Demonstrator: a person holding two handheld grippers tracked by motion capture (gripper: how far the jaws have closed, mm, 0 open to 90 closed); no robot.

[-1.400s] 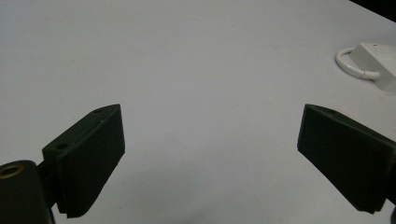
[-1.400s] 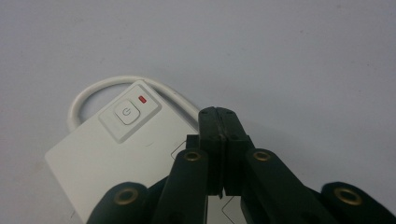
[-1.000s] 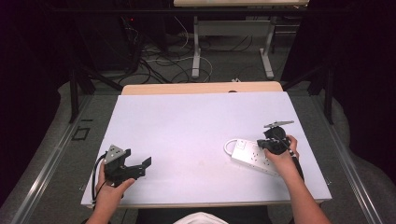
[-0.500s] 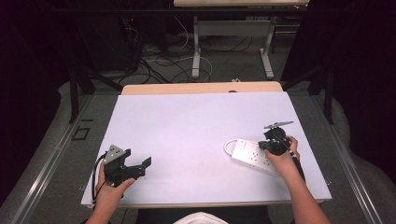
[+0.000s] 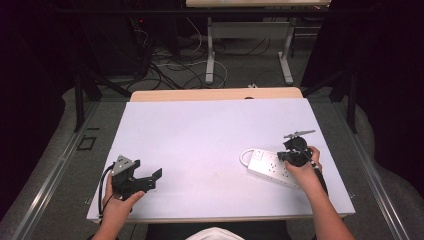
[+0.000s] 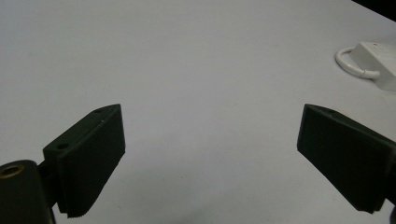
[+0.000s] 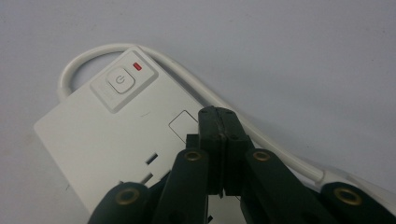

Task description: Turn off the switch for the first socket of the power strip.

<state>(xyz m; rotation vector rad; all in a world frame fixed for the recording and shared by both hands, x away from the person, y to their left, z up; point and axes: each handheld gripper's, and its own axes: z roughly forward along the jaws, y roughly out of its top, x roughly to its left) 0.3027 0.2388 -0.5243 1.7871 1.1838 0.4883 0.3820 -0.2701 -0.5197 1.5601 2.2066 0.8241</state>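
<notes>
A white power strip lies flat at the right of the white table, its cable looping out at its left end. In the right gripper view the power strip shows a power button and a lit red light. My right gripper is shut with nothing between its jaws, its tips just above the strip's top face near the cable. In the high view the right gripper sits over the strip. My left gripper rests near the front left edge, open and empty. The strip lies far from it.
A wooden tabletop edge runs along the back of the white table. Beyond it, desk legs and loose cables are on the floor. Dark drapes close in both sides.
</notes>
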